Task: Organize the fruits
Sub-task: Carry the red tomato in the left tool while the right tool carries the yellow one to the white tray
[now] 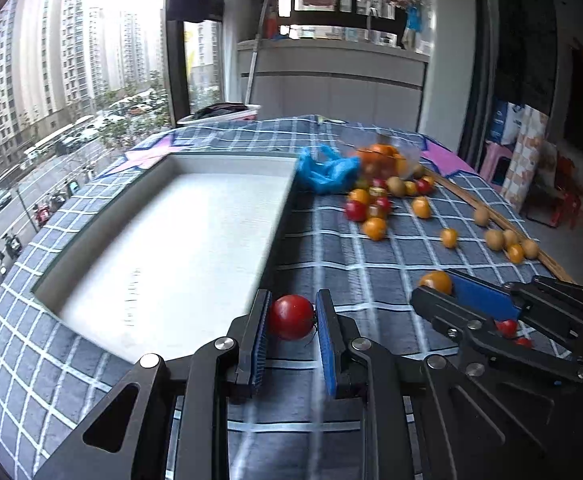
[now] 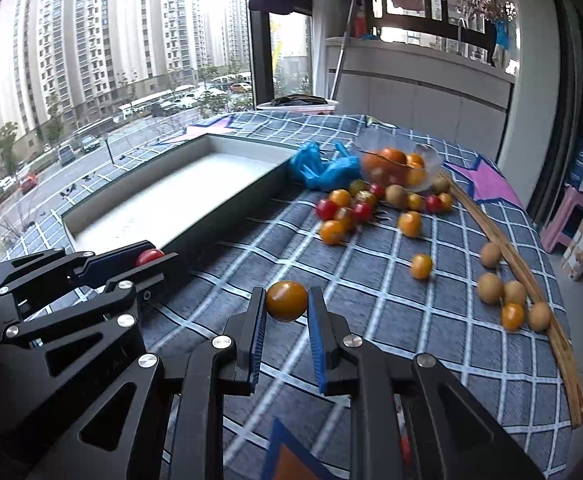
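The left gripper [image 1: 292, 317] is clamped on a red tomato [image 1: 291, 317], the fruit pinched between its blue pads just beside the near corner of the white tray [image 1: 179, 240]; the right gripper [image 2: 287, 302] is closed around a yellow tomato [image 2: 286, 301], which sits between its fingertips above the checked cloth [image 2: 371, 320]. Each tool shows in the other's view — the right one low at the right of the left camera, the left one low at the left of the right camera. Farther back, a heap of red and yellow tomatoes [image 2: 351, 208] lies next to a clear bowl [image 2: 397, 164] of orange fruit; a blue bag [image 2: 319, 170] lies crumpled between bowl and tray; some brown fruits [image 2: 503, 288] rest near a wooden strip [image 2: 531, 280] at the cloth's right edge.
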Demonstrator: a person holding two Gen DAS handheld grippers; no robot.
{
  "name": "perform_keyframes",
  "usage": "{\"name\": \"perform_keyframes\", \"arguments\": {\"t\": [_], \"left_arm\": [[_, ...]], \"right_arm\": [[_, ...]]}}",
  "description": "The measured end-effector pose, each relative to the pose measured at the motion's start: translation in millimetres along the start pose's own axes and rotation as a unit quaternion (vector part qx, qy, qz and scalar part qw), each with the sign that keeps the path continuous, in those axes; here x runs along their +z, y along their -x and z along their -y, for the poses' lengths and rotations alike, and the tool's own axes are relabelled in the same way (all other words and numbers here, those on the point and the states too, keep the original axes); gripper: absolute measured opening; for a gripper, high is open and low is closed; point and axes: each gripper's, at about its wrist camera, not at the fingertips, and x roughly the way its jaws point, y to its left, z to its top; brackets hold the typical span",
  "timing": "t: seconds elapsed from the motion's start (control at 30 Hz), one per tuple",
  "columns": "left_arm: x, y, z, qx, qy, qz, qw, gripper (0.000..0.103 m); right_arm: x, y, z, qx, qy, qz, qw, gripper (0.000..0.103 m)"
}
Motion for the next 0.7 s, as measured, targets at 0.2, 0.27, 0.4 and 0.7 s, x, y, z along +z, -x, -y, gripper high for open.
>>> {"name": "perform_keyframes", "arguments": {"t": [0.2,0.27,0.4,0.7], "left_arm": [[1,-3,-26,0.017,0.026,0.002,0.9995,0.024],[1,-3,-33,0.023,0.029,0.004,0.9993,0.024],[0,-3,-49,0.034,0.040,0.004,0.9986,0.024],[2,-5,-88,0.054,0.070,0.010,0.9960,0.024]], "right_arm": [[5,-7,-19,0.012,0.018,0.005,1.000,0.022],[6,-9,-26,0.015,0.024,0.005,1.000,0.022],[11,-13,-39,0.022,0.037,0.009,0.999,0.022],[20,-26,-66,0.036,0.061,0.014,0.997,0.022]]}}
